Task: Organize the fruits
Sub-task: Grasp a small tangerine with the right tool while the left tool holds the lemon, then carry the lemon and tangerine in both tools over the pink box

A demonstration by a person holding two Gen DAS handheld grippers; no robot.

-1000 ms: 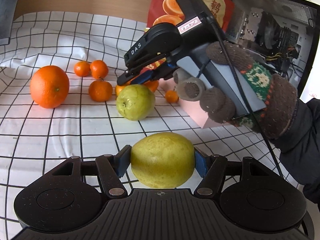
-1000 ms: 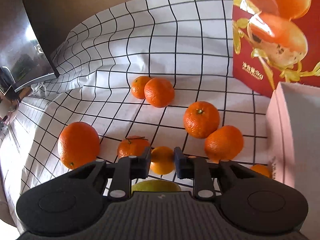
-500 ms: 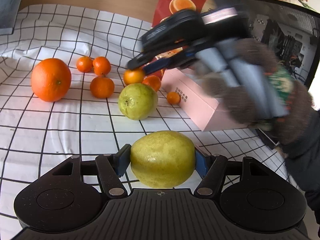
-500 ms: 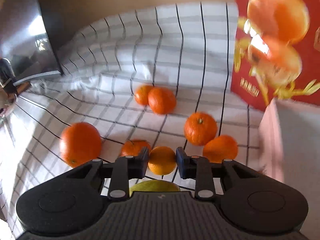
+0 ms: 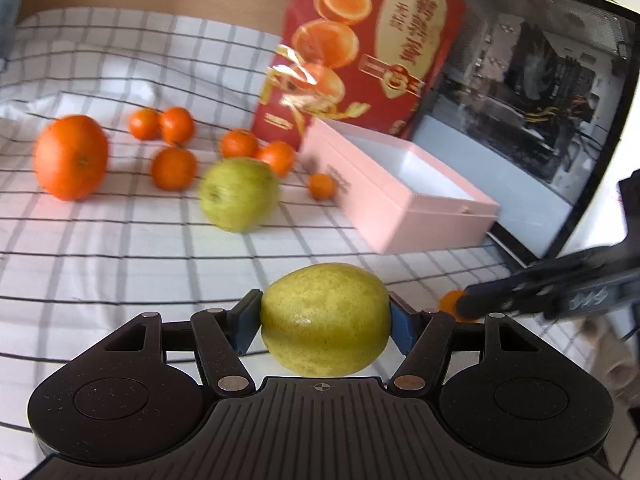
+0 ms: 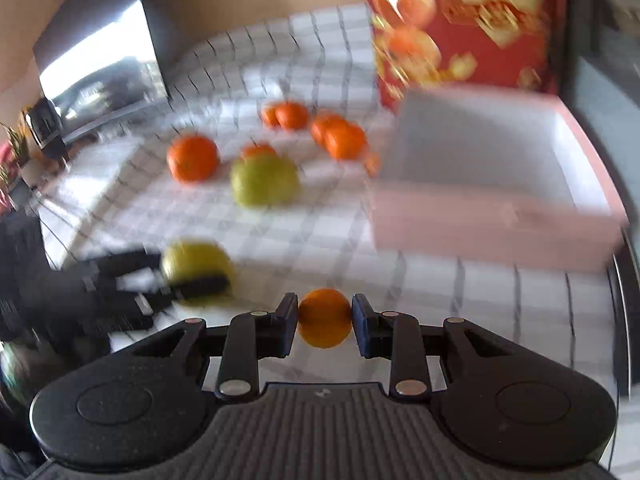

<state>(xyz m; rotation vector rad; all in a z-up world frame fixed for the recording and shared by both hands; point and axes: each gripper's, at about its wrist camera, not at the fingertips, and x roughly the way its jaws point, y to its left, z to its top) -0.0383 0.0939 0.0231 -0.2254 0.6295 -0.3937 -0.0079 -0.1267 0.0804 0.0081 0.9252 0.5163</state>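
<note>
- Left gripper (image 5: 325, 322) is clamped on a yellow-green pear (image 5: 326, 318), both blue pads pressed against its sides, above the near part of the checked cloth (image 5: 120, 264).
- Right gripper (image 6: 325, 320) is closed on a small mandarin (image 6: 324, 317), its pads touching the fruit on either side; in the left wrist view it shows at the right edge, blurred.
- A pink box (image 5: 400, 196) with a white inside sits open toward the right side of the cloth, in front of a red fruit carton (image 5: 360, 48) that stands upright at the far edge.
- A second green pear (image 5: 239, 194) lies on the cloth, left of the box and well apart from the held pear.
- A large orange (image 5: 71, 157) lies near the left edge of the cloth.
- Several mandarins (image 5: 174, 168) lie loose between the large orange and the box; one tiny mandarin (image 5: 321, 186) sits just beside the box's near-left wall.
- A glass-sided computer case (image 5: 532, 112) stands behind the box at the right edge.
- The right wrist view is heavily blurred, so finer detail there cannot be told.
</note>
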